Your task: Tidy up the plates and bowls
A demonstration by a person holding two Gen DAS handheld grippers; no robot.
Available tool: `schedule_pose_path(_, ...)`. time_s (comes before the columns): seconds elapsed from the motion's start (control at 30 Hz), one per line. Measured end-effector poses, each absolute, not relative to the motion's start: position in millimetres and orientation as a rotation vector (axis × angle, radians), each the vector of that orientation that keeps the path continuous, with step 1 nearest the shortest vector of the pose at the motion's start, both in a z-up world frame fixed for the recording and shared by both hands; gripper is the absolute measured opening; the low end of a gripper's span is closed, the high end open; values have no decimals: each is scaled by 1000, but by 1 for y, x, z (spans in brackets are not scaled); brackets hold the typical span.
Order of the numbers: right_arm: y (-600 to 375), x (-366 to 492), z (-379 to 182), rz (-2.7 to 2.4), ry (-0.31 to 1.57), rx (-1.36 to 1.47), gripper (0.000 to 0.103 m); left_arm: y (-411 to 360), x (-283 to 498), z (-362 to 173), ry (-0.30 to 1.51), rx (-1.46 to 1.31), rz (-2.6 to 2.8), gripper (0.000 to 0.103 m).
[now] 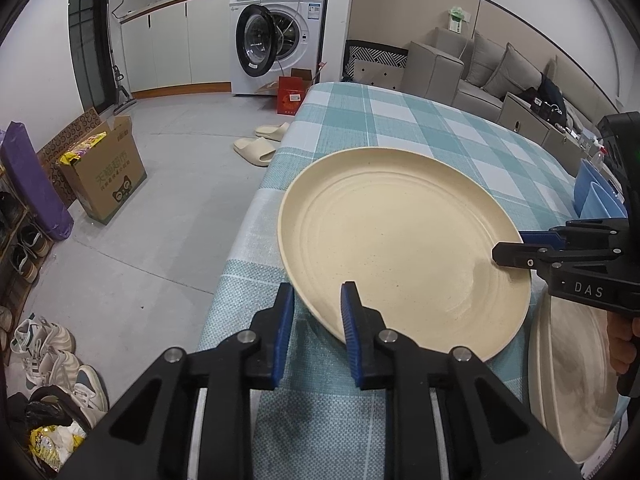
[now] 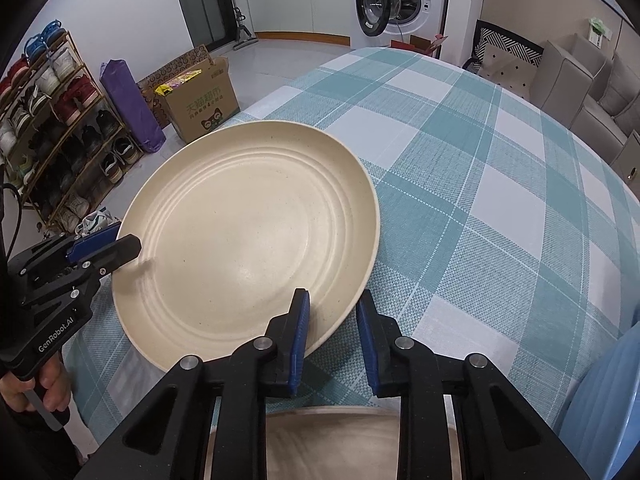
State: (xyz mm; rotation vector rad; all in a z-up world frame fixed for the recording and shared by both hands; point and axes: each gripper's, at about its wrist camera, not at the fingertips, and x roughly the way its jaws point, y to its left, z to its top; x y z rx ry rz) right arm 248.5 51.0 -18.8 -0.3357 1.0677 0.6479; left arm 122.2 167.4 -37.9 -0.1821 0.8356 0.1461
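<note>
- Cream plate (image 1: 404, 248), round, lies mid-frame tilted, seemingly lifted off the checked tablecloth (image 1: 420, 120).
- Left gripper (image 1: 318, 322) and right gripper (image 2: 334, 334) both clamp its rim.
- Open cloth upper right.

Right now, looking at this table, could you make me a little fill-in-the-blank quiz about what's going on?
1. Both grippers clamp the rim of one round cream-coloured ___.
2. The table wears a teal-and-white ___ cloth.
3. The white washing machine has its door ___.
4. The left gripper and right gripper hold the dish at ___ points of its rim.

Missing words: plate; checked; open; different
</note>
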Motion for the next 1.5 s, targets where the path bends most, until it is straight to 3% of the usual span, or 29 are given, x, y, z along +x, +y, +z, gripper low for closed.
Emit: schedule_pose_path(1.5,-5,218,42,612,963,-255,24,124,100,19,714,-94,75,22)
